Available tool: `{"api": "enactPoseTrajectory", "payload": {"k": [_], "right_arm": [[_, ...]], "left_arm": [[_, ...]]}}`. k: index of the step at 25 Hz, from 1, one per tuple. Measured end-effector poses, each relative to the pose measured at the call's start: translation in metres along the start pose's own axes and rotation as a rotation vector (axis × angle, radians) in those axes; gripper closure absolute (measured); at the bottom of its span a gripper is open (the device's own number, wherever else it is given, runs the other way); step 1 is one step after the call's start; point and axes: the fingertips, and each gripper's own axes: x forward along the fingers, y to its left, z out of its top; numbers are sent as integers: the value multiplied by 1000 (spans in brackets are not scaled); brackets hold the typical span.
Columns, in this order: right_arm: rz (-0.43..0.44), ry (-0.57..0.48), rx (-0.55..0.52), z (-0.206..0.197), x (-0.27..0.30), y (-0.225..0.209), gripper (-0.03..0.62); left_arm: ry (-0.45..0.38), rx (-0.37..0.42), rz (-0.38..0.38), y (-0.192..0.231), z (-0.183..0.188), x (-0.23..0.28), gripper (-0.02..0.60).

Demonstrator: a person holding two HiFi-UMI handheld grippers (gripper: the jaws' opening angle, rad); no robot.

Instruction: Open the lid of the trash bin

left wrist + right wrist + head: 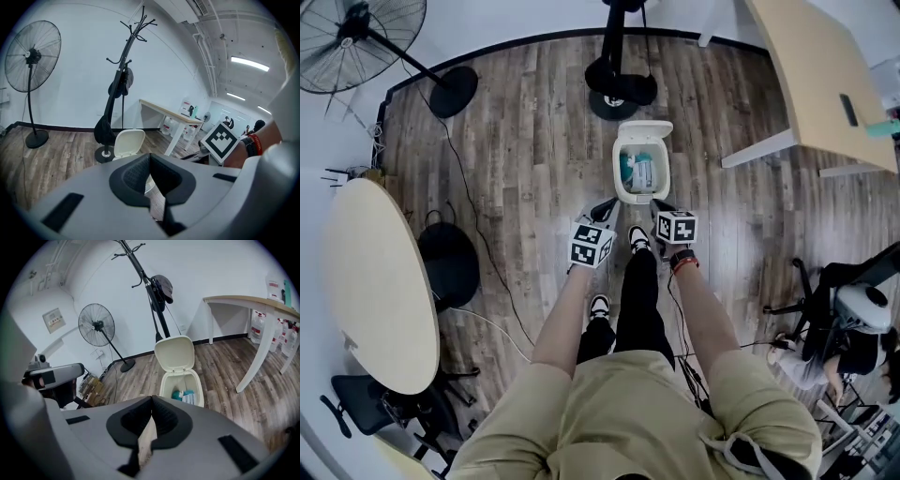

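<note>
A cream trash bin (pixel 623 184) stands on the wood floor just ahead of my feet, its lid (pixel 644 132) tipped up and back. Teal and white rubbish lies inside. My left gripper (pixel 605 208) is shut and empty, hovering just left of the bin's near rim. My right gripper (pixel 661 204) is also shut and empty, just right of that rim. In the right gripper view, the open bin (pixel 165 386) and its raised lid (pixel 175 354) show beyond the closed gripper (pixel 152 399). In the left gripper view, the lid (pixel 129 143) stands past the closed gripper (pixel 150 157).
A coat rack base (pixel 621 89) stands right behind the bin. A standing fan (pixel 356 37) is at far left, a round table (pixel 380 281) at left and a desk (pixel 820 75) at upper right. Cables cross the floor (pixel 525 141). A seated person (pixel 853 333) is at right.
</note>
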Motion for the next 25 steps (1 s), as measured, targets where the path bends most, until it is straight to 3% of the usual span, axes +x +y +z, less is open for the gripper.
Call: {"api": "enactPoseTrajectory", "payload": {"k": [16, 25], "right_arm": [[-43, -151, -92, 37, -145, 86, 579], [-54, -269, -147, 39, -221, 124, 579]], "left_arm": [[-93, 5, 63, -53, 52, -120, 558], [-167, 75, 85, -90, 88, -175, 558]]}}
